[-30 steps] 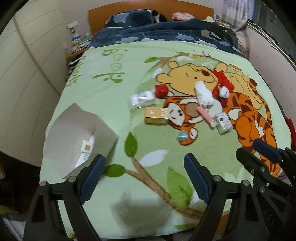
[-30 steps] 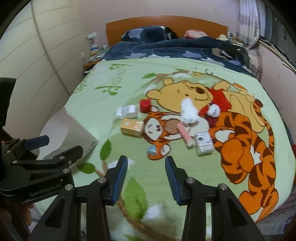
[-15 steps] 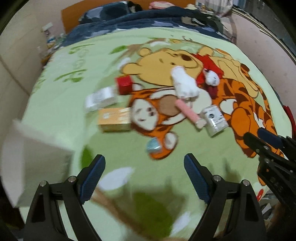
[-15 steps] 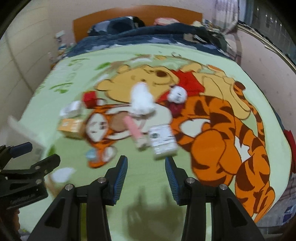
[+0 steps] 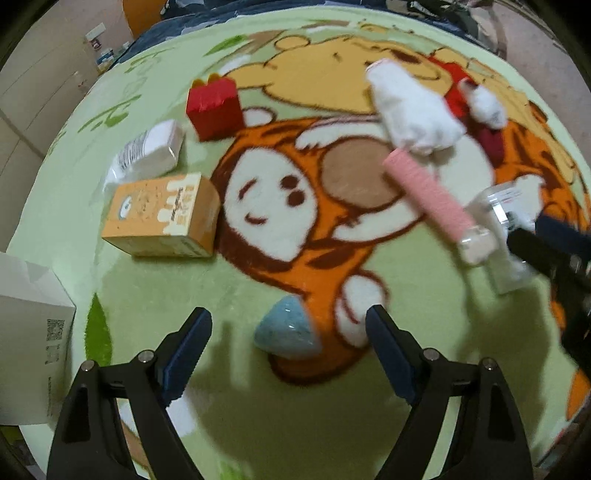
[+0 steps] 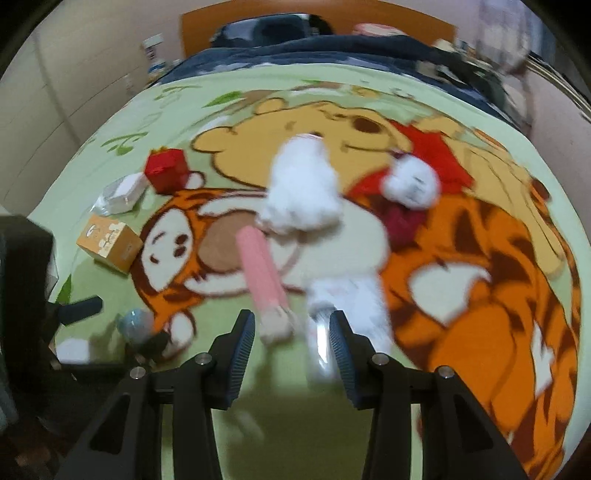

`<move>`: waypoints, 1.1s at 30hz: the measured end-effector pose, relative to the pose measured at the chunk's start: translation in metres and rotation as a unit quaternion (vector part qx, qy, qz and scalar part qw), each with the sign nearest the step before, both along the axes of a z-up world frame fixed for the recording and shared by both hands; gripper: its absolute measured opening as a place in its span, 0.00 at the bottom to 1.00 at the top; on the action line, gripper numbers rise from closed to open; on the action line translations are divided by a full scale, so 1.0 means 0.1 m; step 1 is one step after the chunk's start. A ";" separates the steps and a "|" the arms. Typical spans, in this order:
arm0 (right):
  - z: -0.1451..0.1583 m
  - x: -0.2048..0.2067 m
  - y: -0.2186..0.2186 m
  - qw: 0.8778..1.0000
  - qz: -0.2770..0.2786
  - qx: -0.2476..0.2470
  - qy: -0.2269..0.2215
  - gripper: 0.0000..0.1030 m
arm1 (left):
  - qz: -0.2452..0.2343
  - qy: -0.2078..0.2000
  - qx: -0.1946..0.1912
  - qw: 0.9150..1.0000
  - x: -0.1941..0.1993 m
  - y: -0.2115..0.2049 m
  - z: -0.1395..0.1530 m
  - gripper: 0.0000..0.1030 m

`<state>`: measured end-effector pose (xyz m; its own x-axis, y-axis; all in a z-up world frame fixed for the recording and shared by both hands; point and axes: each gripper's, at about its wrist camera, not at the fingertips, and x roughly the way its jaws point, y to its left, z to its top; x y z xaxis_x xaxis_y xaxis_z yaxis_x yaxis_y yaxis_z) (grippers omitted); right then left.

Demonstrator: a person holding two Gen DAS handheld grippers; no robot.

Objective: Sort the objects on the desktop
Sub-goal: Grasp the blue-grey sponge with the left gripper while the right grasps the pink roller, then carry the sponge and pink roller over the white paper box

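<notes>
Left wrist view: left claw [image 5: 288,354] spread wide, empty, hovering over blue cone [image 5: 286,330] on bed blanket [image 5: 147,295]. Right claw [image 6: 291,343] narrower, empty, closing on clear box [image 6: 321,343] beside pink tube [image 6: 264,280]. Nothing sorted yet; orange carton [image 5: 162,216], red box [image 5: 214,109] loose, white box [image 5: 33,332] waiting left. Both claws much nearer than a second ago.

Bed [image 6: 517,122] (wooden headboard [image 6: 424,27]), pale walls [image 6: 74,74].
</notes>
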<state>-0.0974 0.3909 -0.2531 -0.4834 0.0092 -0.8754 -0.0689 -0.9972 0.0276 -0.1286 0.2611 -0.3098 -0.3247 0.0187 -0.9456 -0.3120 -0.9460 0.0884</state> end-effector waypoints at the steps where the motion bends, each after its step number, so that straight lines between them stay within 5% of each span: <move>1: -0.03 -0.08 -0.05 1.000 0.011 0.000 -0.001 0.42 | 0.002 -0.004 0.000 1.000 -0.01 -0.01 -0.05 0.79; 6: -0.27 -0.44 -0.25 0.998 0.054 -0.002 -0.036 0.42 | 0.014 -0.016 0.013 1.000 -0.05 -0.08 -0.24 0.79; 11: -0.47 -0.59 -0.33 0.995 0.054 0.056 -0.066 0.42 | 0.017 -0.015 0.015 1.000 -0.05 -0.06 -0.32 0.80; 17: -0.65 -0.67 -0.34 0.993 0.057 0.064 -0.085 0.42 | 0.017 -0.014 0.013 1.000 -0.06 -0.04 -0.40 0.80; 22: -0.63 -0.64 -0.30 0.995 0.053 0.040 -0.079 0.25 | -0.008 -0.001 0.018 1.000 0.02 0.02 -0.35 0.38; 33: -0.24 -0.15 -0.24 0.998 0.023 -0.018 -0.052 0.24 | -0.010 0.006 0.029 1.000 0.23 -0.12 -0.04 0.38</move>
